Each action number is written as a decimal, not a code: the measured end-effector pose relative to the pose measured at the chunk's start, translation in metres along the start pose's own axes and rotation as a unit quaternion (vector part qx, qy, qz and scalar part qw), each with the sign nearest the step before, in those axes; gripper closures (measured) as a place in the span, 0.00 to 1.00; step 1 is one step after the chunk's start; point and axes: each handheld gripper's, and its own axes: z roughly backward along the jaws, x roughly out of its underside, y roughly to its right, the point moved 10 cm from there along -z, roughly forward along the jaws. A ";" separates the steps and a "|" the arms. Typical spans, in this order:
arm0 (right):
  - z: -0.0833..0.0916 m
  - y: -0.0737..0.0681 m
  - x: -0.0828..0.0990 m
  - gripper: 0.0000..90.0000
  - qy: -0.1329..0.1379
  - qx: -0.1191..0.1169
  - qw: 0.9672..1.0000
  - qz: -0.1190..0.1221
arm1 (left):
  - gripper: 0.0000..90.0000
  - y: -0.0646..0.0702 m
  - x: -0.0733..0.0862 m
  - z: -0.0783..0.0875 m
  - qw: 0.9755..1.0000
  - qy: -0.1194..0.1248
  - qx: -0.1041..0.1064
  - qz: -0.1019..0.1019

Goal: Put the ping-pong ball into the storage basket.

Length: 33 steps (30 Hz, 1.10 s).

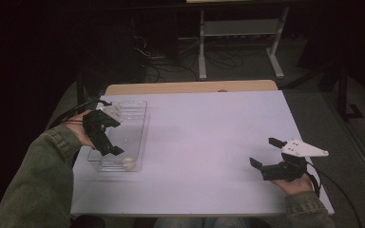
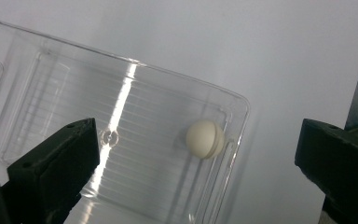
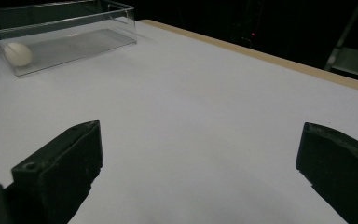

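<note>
A clear plastic tray (image 1: 134, 110) lies on the left part of the white table (image 1: 204, 137). A small cream ball (image 1: 129, 163) rests inside it at its near end. My left gripper (image 1: 111, 143) hovers over the tray, open and holding nothing. In the left gripper view the ball (image 2: 205, 139) sits between and beyond the two spread fingers (image 2: 56, 168), close to the tray's corner (image 2: 242, 100). My right gripper (image 1: 261, 151) stands open and empty at the table's near right. Its own view has the tray (image 3: 121, 23) and ball (image 3: 17, 53) far off at the upper left.
A wooden strip (image 1: 190, 87) borders the table's far edge. Behind it, on the dark floor, are a white desk frame (image 1: 240, 42) and loose cables (image 1: 171, 61). The person's green sleeves (image 1: 38, 180) come in at both bottom corners.
</note>
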 end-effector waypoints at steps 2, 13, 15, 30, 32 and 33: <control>0.000 0.000 0.000 0.00 0.000 0.000 1.000 0.000 | 0.00 0.000 0.001 0.001 1.000 0.009 -0.003 0.004; 0.000 0.000 0.000 0.00 0.000 0.000 1.000 -0.001 | 0.00 0.000 0.015 0.001 0.998 0.043 -0.020 0.030; 0.000 0.000 0.000 0.00 -0.001 0.001 1.000 -0.001 | 0.00 0.000 0.016 0.001 0.998 0.047 -0.021 0.032; 0.001 0.000 0.000 0.00 0.001 0.000 1.000 -0.002 | 0.00 -0.001 0.024 0.006 0.991 0.110 -0.048 0.067; 0.001 0.000 0.000 0.00 0.001 0.001 1.000 -0.002 | 0.00 0.000 0.025 0.006 0.989 0.120 -0.053 0.073; 0.001 0.001 0.000 0.00 0.001 0.001 1.000 -0.002 | 0.00 0.000 0.026 0.006 0.987 0.128 -0.054 0.076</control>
